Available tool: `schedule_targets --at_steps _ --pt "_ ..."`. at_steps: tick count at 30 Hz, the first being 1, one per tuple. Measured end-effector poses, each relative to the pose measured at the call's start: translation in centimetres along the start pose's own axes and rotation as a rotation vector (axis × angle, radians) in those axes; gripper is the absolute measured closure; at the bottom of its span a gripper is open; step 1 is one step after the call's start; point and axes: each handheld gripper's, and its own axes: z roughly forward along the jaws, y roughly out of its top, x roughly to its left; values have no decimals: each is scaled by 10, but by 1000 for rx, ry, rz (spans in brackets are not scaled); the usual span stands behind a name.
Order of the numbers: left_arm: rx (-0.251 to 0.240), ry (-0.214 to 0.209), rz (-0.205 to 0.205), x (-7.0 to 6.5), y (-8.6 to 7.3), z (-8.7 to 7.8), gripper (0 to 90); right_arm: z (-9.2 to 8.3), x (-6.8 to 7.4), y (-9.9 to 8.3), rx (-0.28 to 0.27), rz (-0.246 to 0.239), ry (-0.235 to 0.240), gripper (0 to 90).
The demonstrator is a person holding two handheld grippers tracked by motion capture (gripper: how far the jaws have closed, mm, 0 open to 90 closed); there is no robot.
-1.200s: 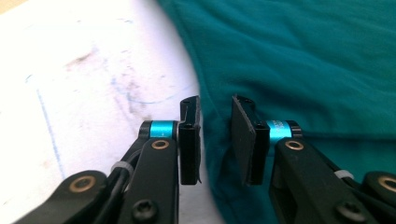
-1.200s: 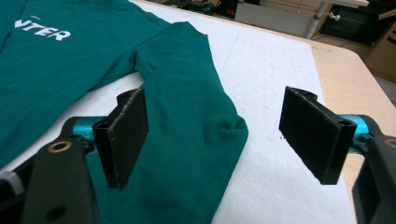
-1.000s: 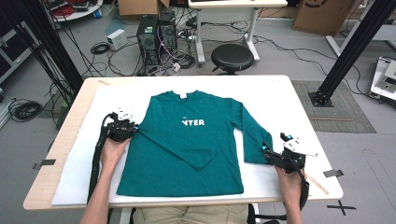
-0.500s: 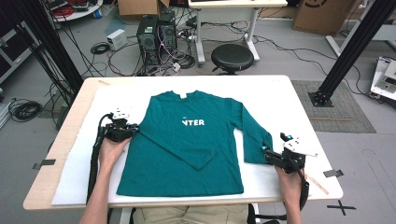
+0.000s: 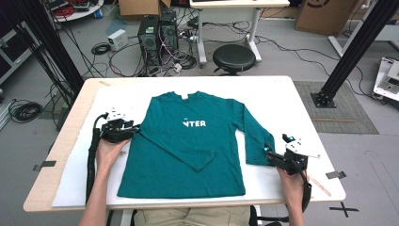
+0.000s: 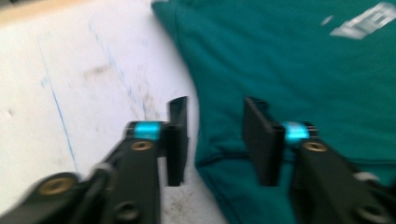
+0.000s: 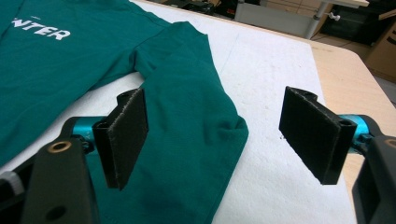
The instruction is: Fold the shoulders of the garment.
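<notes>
A teal long-sleeve shirt (image 5: 188,141) with white lettering lies flat on the white sheet (image 5: 282,103), its left sleeve folded across the body. My left gripper (image 5: 135,130) sits at the shirt's left edge. Its jaws have just been opening, and in the left gripper view (image 6: 217,135) they stand apart over the folded hem (image 6: 219,163) without pressing on it. My right gripper (image 5: 267,153) rests by the right sleeve's cuff (image 5: 256,153). In the right gripper view (image 7: 224,135) it is wide open, with the sleeve end (image 7: 196,135) lying under the gap.
The table's wooden rim (image 5: 324,155) shows right of the sheet, with a thin wooden stick (image 5: 321,186) near the front right corner. Behind the table stand a black stool (image 5: 234,56), computer towers (image 5: 157,35) with cables, and black frame posts (image 5: 350,52).
The left hand has shifted only slightly at the shirt's left edge. The shirt and the right gripper lie as before.
</notes>
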Motion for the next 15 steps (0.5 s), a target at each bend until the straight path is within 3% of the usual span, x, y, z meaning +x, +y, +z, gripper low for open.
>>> schedule_targets --at_steps 5,9,15 --pt "-126 -36 6 -3 1 -26 480 0 0 0 -4 0 -2 242" --pt "-211 -45 16 -3 -9 -46 409 0 -1 0 -5 4 4 241" --pt "-277 -29 42 -1 -31 -75 328 -1 -1 0 -1 7 5 241"
